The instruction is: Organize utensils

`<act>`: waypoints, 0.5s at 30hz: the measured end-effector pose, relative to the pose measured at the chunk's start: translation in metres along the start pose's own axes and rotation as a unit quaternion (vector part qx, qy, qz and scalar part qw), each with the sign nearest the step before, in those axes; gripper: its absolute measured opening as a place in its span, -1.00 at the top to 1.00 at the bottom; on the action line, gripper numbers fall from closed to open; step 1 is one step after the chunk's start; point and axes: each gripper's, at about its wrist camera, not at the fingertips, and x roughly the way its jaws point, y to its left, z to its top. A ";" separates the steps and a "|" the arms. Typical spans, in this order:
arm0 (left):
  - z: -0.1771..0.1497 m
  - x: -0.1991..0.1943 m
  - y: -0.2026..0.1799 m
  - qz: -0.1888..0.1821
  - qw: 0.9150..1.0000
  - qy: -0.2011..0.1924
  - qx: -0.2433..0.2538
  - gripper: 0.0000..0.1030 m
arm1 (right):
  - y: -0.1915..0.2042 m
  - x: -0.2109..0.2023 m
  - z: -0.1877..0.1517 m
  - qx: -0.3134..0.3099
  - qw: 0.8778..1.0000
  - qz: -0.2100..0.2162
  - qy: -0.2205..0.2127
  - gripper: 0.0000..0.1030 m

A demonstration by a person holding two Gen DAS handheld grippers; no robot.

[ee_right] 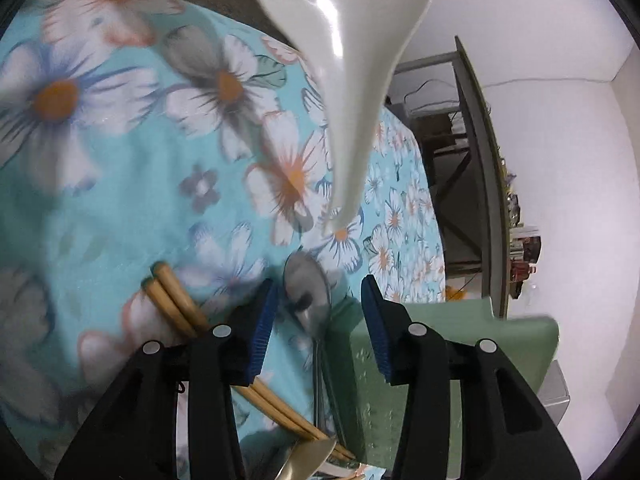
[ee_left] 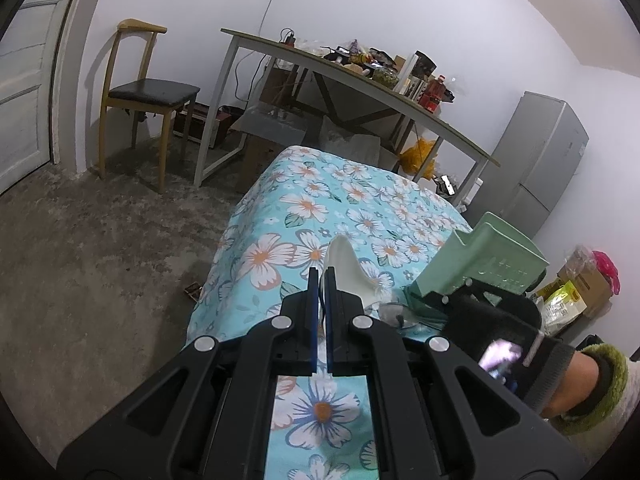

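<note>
Left gripper (ee_left: 320, 276): its blue-padded fingers (ee_left: 310, 300) are pressed together on a white ceramic spoon (ee_left: 344, 264), which is clear of the flowered cloth (ee_left: 280, 216) covering the counter. In the right wrist view the same white spoon (ee_right: 348, 80) hangs in from the top of the frame, its narrow end pointing down toward the cloth (ee_right: 120, 184). Right gripper (ee_right: 320, 300): its fingers (ee_right: 264, 320) stand apart with nothing pressed between the pads. A metal spoon (ee_right: 308, 292) lies on the cloth in the gap between them, bowl away from the camera. A pair of wooden chopsticks (ee_right: 176, 300) lies just beside it, passing under the left-hand finger. A gold-coloured utensil (ee_right: 308, 460) shows at the bottom edge; its type cannot be told. A pale green utensil holder (ee_right: 440, 340) sits beside the right-hand finger. From the left wrist view the holder (ee_left: 488, 264) appears tilted at the near right of the counter, next to a gloved hand (ee_left: 520, 344) with a green cuff.
</note>
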 end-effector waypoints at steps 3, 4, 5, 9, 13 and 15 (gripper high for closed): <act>0.001 0.001 0.005 0.004 1.000 0.000 -0.003 0.96 | -0.004 0.007 0.008 0.005 1.000 -0.004 0.009 0.17; 0.001 0.000 0.006 0.005 1.000 -0.001 -0.005 0.96 | -0.006 0.010 0.011 0.012 1.000 -0.001 0.014 0.17; 0.001 0.001 0.007 0.005 1.000 -0.001 -0.006 0.96 | -0.007 0.010 0.013 0.016 1.000 0.000 0.017 0.17; 0.002 0.001 0.009 0.004 1.000 0.000 -0.007 0.96 | -0.011 0.018 0.017 0.023 0.999 -0.004 0.029 0.17; 0.002 0.002 0.009 0.004 1.000 0.000 -0.009 0.96 | -0.007 0.022 0.020 0.025 0.999 0.006 0.037 0.49; 0.003 0.002 0.009 0.002 1.000 -0.001 -0.009 0.96 | -0.002 0.022 0.019 0.030 0.999 0.014 0.036 0.76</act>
